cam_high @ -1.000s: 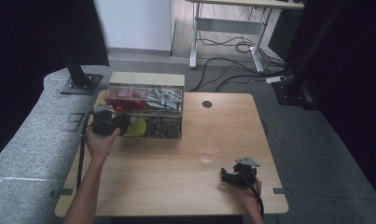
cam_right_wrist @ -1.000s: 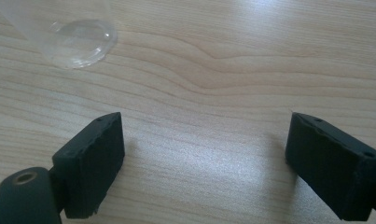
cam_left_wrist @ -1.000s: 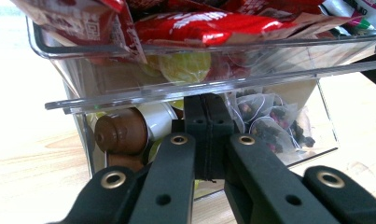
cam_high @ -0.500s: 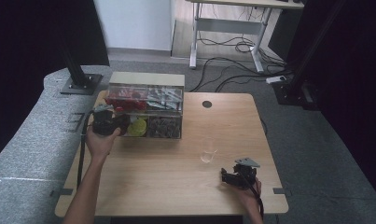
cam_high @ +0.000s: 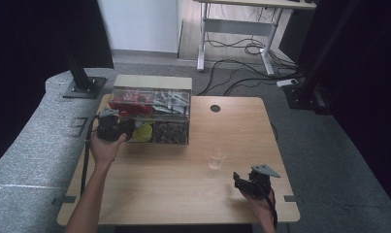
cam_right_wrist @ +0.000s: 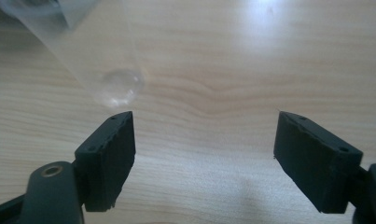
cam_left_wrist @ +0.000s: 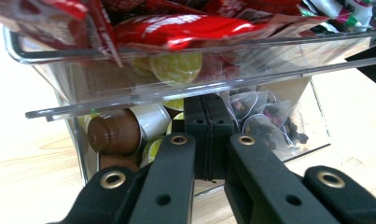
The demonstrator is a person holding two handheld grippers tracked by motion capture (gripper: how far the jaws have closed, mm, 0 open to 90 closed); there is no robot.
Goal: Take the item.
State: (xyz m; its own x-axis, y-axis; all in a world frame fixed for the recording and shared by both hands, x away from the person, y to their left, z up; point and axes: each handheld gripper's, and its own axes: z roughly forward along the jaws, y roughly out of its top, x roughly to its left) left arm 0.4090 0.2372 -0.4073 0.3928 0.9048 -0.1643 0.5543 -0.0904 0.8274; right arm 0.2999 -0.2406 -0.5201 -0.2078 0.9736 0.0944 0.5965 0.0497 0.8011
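So nearest the person, the right tongs (cam_high: 240, 180) sit low over the worktop (cam_high: 159, 194) with the jaws spread wide and nothing between them. The clear glass (cam_high: 216, 158) stands just ahead of them and off to their left, upright, close but not touching. In the right gripper view the glass (cam_right_wrist: 108, 70) is up past the left jaw rather than centred in the gap, so I'd guess the tongs need a nudge that way before closing.

Farther back on the left side, the left tongs (cam_left_wrist: 208, 122) are pressed together flat, holding nothing as far as I can see, with the tips right at the open lower front of the clear organizer box (cam_high: 183, 109). Coffee pods (cam_left_wrist: 114, 133) sit just left of the tips, tea bags (cam_left_wrist: 258, 123) just right.
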